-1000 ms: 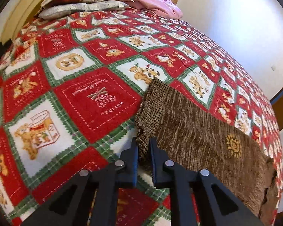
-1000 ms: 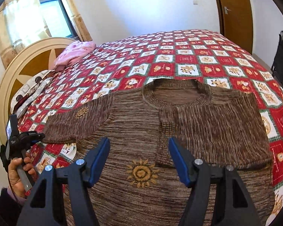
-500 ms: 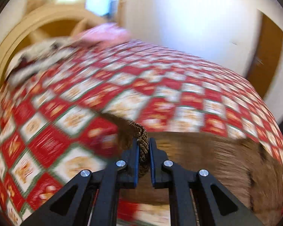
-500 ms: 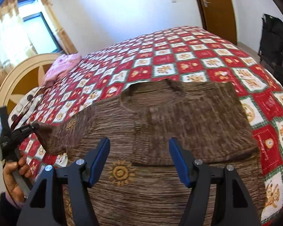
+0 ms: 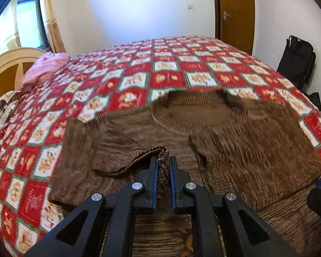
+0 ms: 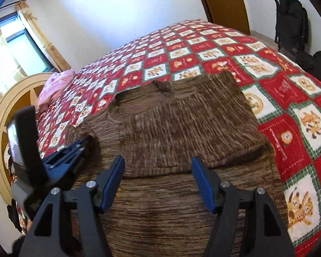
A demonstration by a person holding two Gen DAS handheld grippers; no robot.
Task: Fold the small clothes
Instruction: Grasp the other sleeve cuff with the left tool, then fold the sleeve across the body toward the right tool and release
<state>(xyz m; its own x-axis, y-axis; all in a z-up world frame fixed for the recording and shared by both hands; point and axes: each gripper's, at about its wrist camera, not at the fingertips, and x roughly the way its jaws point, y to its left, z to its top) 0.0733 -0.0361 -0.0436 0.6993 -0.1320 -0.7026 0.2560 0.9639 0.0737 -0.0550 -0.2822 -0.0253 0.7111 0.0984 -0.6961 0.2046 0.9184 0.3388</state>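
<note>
One brown sweater (image 5: 224, 141) lies flat across the lower half of the frame, on the bed's red-and-white quilt (image 5: 173, 68), its neck hole toward the far wall. The right-hand sleeve (image 6: 192, 128) is already folded in over the chest. The other sleeve's cuff (image 5: 163, 160) is clamped in the left tool (image 5: 162, 171) — jaws together on the ribbed knit, low centre of the left view, above the sweater's middle. The right tool (image 6: 158, 171) hangs over the hem with its blue pads apart, nothing between them.

What could go wrong, I'd say: only a narrow bite of cuff is pinched, so a quick pull might slip it free, and the sleeve would flop back crooked. Dragging rather than lifting might also bunch the body beneath or shift the folded sleeve. The empty tool isn't pinning anything down, so the whole garment could slide on the quilt.

Counted — one sweater, two tools, one pink pillow (image 5: 47, 68) at upper left, one door (image 5: 235, 12), one black bag (image 5: 297, 62).
</note>
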